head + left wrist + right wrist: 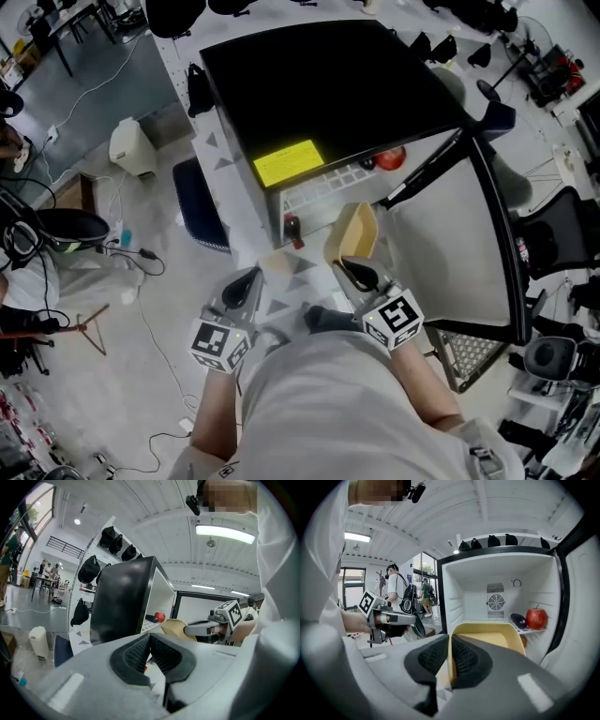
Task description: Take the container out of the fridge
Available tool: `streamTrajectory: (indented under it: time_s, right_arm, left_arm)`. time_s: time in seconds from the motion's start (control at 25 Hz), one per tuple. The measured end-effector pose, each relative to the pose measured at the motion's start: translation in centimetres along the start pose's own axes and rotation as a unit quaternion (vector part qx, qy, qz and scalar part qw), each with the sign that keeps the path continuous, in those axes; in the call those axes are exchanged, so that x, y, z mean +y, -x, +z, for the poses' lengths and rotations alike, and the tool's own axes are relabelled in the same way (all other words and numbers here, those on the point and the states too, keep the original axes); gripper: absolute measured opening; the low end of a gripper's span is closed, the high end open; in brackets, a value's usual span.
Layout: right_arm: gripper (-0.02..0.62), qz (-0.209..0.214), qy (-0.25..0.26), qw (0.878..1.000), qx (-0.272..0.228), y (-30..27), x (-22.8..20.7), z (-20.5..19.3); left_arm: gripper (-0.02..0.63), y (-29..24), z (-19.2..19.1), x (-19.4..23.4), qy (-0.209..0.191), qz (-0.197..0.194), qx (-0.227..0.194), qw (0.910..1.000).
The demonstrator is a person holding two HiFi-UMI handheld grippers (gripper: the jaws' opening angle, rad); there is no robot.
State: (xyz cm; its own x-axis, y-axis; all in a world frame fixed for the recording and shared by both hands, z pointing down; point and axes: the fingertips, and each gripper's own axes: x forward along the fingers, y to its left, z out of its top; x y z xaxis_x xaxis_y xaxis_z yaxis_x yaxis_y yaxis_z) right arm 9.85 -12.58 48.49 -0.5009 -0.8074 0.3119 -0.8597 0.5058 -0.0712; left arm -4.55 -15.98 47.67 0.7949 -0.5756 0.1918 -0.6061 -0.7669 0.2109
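Observation:
A small fridge (319,84) with a black top stands with its door (459,253) swung open to the right. A pale yellow container (354,230) hangs just in front of the open compartment, and my right gripper (349,265) is shut on its near wall. The right gripper view shows that wall pinched between the pads of the right gripper (449,653), with the container (487,637) stretching toward the fridge shelf. My left gripper (246,281) is lower left of the container, shut and empty; its own view shows the left gripper (150,651) with the pads together.
A red apple (536,618) and a dark aubergine-like thing (518,620) lie on the fridge shelf. A white bin (132,145) and a dark blue seat (200,202) stand left of the fridge. A wire basket (467,354) sits below the door. Cables trail on the floor.

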Motion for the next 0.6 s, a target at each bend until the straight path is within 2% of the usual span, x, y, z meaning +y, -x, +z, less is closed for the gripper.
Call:
streamTrajectory:
  time_s: [0.36, 0.6]
  right_arm:
    - [0.018, -0.015, -0.018, 0.998, -0.057, 3.7, 0.3, 1.3]
    - [0.018, -0.013, -0.020, 0.996, -0.080, 5.1, 0.6, 1.6]
  left_arm:
    - [0.009, -1.8, 0.9, -2.7, -0.006, -0.061, -0.010, 0.9980]
    - [0.008, -2.6, 1.6, -3.9, -0.013, -0.088, -0.014, 0.9959]
